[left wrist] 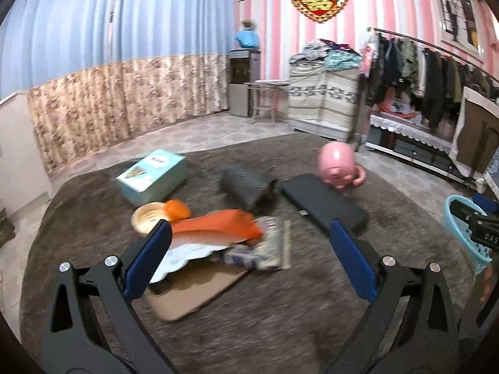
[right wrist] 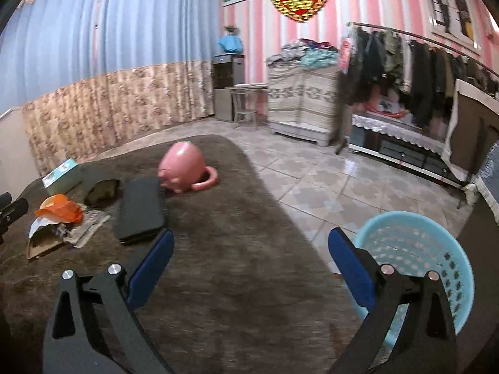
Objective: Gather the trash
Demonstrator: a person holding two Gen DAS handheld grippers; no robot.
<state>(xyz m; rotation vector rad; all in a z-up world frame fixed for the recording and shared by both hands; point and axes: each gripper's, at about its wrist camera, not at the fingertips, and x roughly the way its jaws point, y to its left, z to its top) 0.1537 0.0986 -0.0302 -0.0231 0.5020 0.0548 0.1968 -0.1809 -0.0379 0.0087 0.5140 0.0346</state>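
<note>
A heap of trash lies on the brown blanket: an orange plastic bag, crumpled wrappers, white paper and a flat cardboard piece. My left gripper hangs open just above and in front of the heap, nothing between its blue pads. In the right wrist view the same heap sits far left. My right gripper is open and empty over the blanket's right edge, its right finger in front of a light blue perforated basket on the floor.
On the blanket also lie a teal box, a small bowl, a dark grey pouch, a long black case and a pink pig-shaped toy. Tiled floor, a clothes rack and curtains surround it.
</note>
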